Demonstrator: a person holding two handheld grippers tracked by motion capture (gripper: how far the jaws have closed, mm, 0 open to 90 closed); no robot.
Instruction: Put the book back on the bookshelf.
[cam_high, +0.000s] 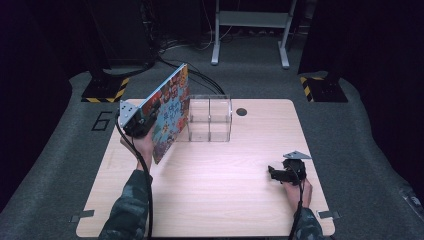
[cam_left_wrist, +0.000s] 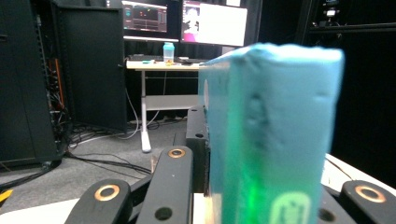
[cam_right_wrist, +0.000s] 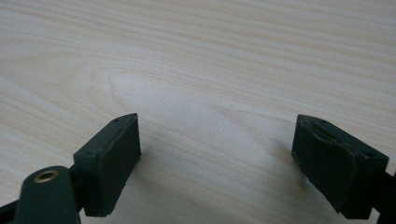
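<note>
A pale wooden table (cam_high: 215, 200) is seen from above, set on grey carpet and ringed by dark equipment racks. Near its far edge a clear plastic organizer (cam_high: 210, 118) is stood upright, its see-through walls parted into compartments. Just to the left of it, a flat box with a colourful printed face (cam_high: 169, 112) is held aloft and tilted, its upper end raised over the carpet beyond the table's far edge and its lower corner angled down towards the table's left side; whether its edge touches the organizer cannot be told. The box is clamped by the left gripper (cam_high: 150, 116), whose jaws are closed tight on its edge. In the left gripper view the box's teal edge (cam_left_wrist: 271, 135) is seen rising between the black jaws, blurred by closeness, with a desk, a bottle and lit monitors visible in the room behind. The left hand (cam_high: 142, 145) and a camouflage-patterned sleeve (cam_high: 127, 210) are seen beneath the gripper, a black cable trailing down along the forearm. On the right side of the table, well apart from the box and organizer, the right gripper (cam_high: 272, 172) is rested low with a grey three-cornered plate on top. In its own view, the right gripper (cam_right_wrist: 217, 156) is shown with jaws spread and nothing between them, bare wood grain beneath.
</note>
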